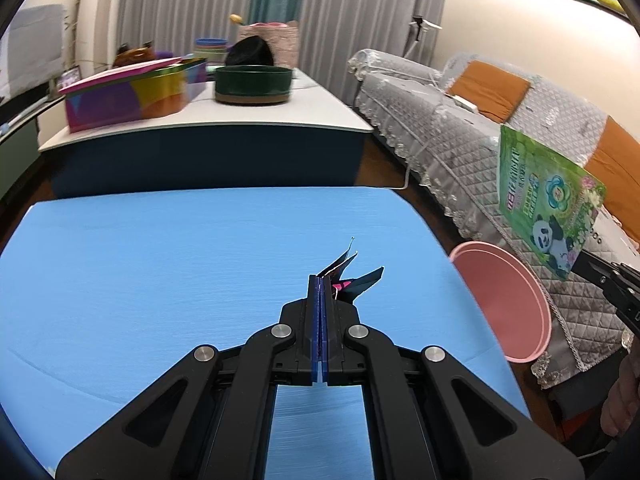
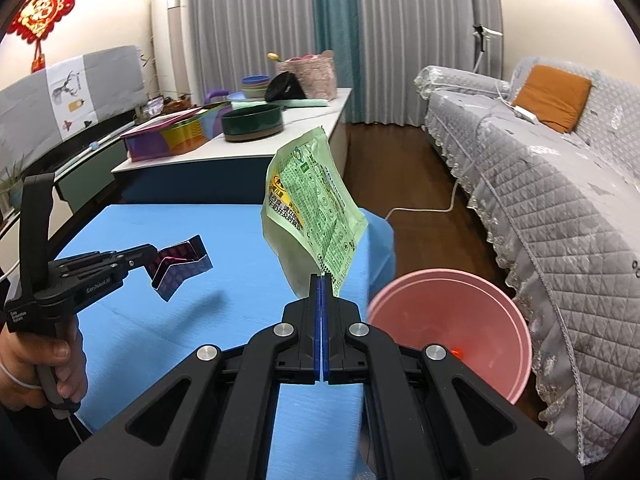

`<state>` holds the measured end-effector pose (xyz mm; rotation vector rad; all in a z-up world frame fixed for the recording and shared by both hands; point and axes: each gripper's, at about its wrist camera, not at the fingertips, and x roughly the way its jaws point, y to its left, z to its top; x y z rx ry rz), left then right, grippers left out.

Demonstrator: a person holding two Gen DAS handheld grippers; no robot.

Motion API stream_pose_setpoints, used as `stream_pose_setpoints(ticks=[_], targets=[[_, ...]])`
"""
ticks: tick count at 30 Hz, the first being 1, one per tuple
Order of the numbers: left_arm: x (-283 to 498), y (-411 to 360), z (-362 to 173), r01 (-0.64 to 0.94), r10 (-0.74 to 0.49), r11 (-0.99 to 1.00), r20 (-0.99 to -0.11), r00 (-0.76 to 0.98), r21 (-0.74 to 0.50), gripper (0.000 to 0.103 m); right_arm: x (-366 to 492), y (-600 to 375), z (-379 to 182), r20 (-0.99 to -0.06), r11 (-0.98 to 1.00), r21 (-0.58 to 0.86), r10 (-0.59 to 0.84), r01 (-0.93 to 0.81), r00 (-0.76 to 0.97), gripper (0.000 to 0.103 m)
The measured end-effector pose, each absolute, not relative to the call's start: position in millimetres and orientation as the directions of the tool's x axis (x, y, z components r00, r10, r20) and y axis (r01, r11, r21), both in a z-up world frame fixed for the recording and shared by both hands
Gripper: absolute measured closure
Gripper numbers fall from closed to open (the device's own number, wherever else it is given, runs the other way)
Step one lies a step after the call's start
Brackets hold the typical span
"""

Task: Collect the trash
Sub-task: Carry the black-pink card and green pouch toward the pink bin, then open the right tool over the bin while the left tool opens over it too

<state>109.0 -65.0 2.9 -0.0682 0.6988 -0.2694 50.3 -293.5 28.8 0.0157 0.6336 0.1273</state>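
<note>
Above the blue table [image 2: 160, 320], right tongs [image 2: 321, 280] pinch a crumpled green pouch [image 2: 316, 204], left tongs [image 1: 321, 280] a dark folded wrapper [image 1: 352, 276].

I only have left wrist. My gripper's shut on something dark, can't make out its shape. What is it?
Observer: From the right wrist view, the left gripper holds a folded dark wrapper with a magenta inner face, lifted clear of the blue table.
Operator: Is the pink bin empty?
Observer: Not quite. The pink bin has a small orange-red spot on its inner wall; I cannot tell what it is.
Operator: Where does the right gripper pinch the green packet?
Observer: The right gripper is shut on the bottom edge of the green packet, which stands up above it, beside the bin and not yet over it.
</note>
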Motion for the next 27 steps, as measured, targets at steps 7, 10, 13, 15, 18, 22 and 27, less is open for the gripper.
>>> stream_pose_setpoints(ticks=[7,10,13,15,18,22,27], targets=[[105,-96,8,0.286,-0.318,0.946,-0.616,0.721,-0.153,0.103,42,-321,29,-0.587,0.996,0.065,0.087,-0.060,0.805,0.103],[106,-107,12,0.307,-0.334,0.939,-0.614,0.715,-0.154,0.103,39,-335,30,-0.586,0.997,0.074,0.068,-0.030,0.808,0.103],[108,-119,18,0.328,-0.354,0.931,-0.611,0.709,-0.158,0.103,37,-348,31,-0.584,0.996,0.086,0.050,0.000,0.811,0.103],[110,-124,21,0.337,-0.366,0.927,-0.609,0.704,-0.167,0.103,36,-355,32,-0.581,0.996,0.092,0.039,0.018,0.813,0.103],[111,-136,26,0.350,-0.382,0.920,-0.605,0.699,-0.176,0.103,34,-365,33,-0.581,0.994,0.102,0.023,0.045,0.814,0.103],[113,-160,30,0.375,-0.403,0.909,-0.601,0.690,-0.180,0.103,32,-374,34,-0.579,0.992,0.100,-0.002,0.073,0.815,0.103],[114,-189,32,0.402,-0.424,0.898,-0.601,0.678,-0.180,0.103,31,-383,35,-0.573,0.991,0.096,-0.021,0.093,0.819,0.103]])
